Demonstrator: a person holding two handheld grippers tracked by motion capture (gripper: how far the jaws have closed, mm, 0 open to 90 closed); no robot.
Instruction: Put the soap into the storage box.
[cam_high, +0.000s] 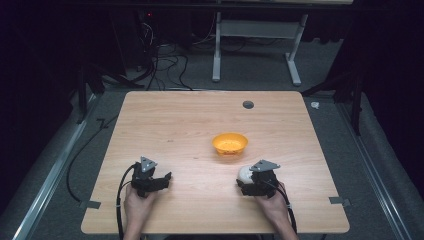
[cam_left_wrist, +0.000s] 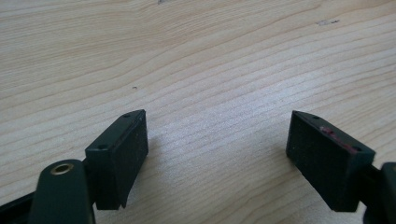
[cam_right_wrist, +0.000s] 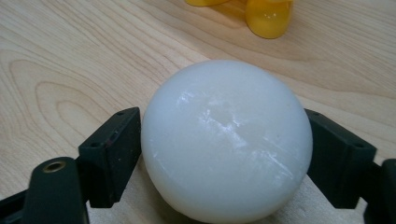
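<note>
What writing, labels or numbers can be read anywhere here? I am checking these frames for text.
None: no readable text stands on the white round ball, the orange plastic bowl, the light wooden table, the black left gripper or the black right gripper.

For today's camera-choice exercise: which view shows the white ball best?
The right gripper view: the white ball looms large between the right gripper jaws, both pads against its sides. The high view shows it small, half hidden by that gripper. The left gripper view shows bare table.
</note>
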